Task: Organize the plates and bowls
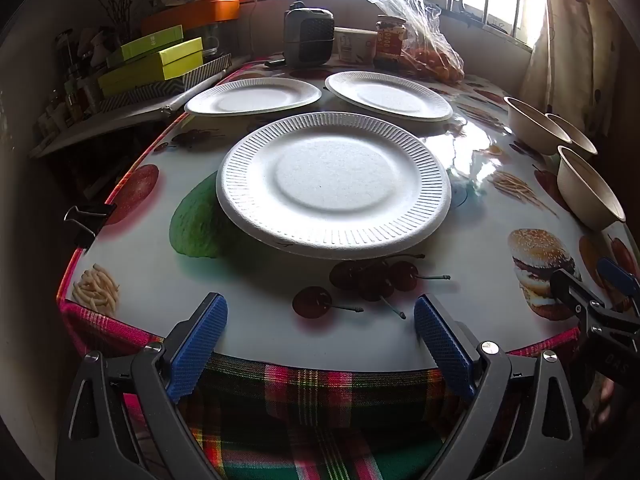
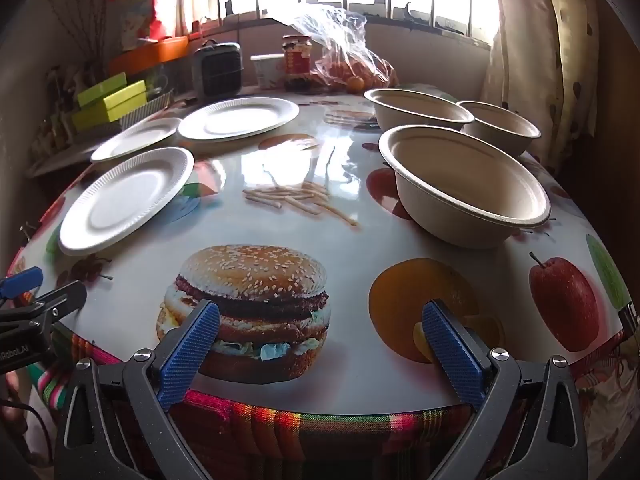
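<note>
Three white foam plates lie apart on the table: a near plate (image 1: 334, 190), a far left plate (image 1: 253, 96) and a far right plate (image 1: 388, 94). They also show in the right wrist view: near plate (image 2: 126, 200), middle plate (image 2: 134, 138), far plate (image 2: 239, 117). Three beige paper bowls stand at the right: a near bowl (image 2: 466, 186), a back left bowl (image 2: 420, 114) and a back right bowl (image 2: 500, 128). My left gripper (image 1: 320, 336) is open and empty at the table's near edge, in front of the near plate. My right gripper (image 2: 320, 340) is open and empty over the printed burger.
The table (image 2: 360, 184) has a glossy food-print cover and a plaid cloth (image 1: 312, 408) at its near edge. At the back stand a small heater (image 1: 308, 38), a jar (image 1: 390, 42), a cup (image 1: 356, 46) and a bag of oranges (image 1: 432, 60). Boxes (image 1: 160, 64) are stacked at the left.
</note>
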Demonstrator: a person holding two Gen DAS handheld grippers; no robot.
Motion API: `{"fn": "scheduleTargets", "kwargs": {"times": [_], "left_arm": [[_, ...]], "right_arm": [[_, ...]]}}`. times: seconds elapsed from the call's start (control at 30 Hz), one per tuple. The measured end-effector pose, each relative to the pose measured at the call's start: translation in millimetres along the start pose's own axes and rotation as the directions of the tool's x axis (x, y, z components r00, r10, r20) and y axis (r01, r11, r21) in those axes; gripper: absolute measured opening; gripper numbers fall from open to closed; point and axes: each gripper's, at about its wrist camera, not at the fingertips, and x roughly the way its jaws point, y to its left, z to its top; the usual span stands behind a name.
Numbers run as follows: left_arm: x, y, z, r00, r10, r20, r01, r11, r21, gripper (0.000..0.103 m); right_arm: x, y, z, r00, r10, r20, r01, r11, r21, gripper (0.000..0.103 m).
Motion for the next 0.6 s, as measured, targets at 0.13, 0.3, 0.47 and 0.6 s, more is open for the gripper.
{"fn": "scheduleTargets", "kwargs": {"times": [0.13,0.3,0.47,0.6], "left_arm": [[0.0,0.0,0.2,1.0,-0.001,-0.001,0.001,1.0,0.001,0.095],[0.1,0.4,0.3,1.0,-0.004,0.001,0.004,1.0,0.002,0.095],[0.2,0.3,0.1,1.0,-0.004,0.001,0.004,1.0,0.003,0.095],[0.2,0.1,0.4,1.0,-0.003,0.0,0.003,1.0,0.003,0.095]], "right_arm": [[0.1,-0.1,0.0,1.0,0.0,-0.001,0.0,1.0,0.0,0.102],[0.1,-0.2,-0.1,1.0,0.0,0.001,0.0,1.0,0.0,0.102],[-0.1,-0.2,-0.4,1.0,0.0,0.001,0.0,1.0,0.0,0.102],[-0.2,-0.3,-0.6,1.0,0.0,0.001,0.0,1.0,0.001,0.102]]}}
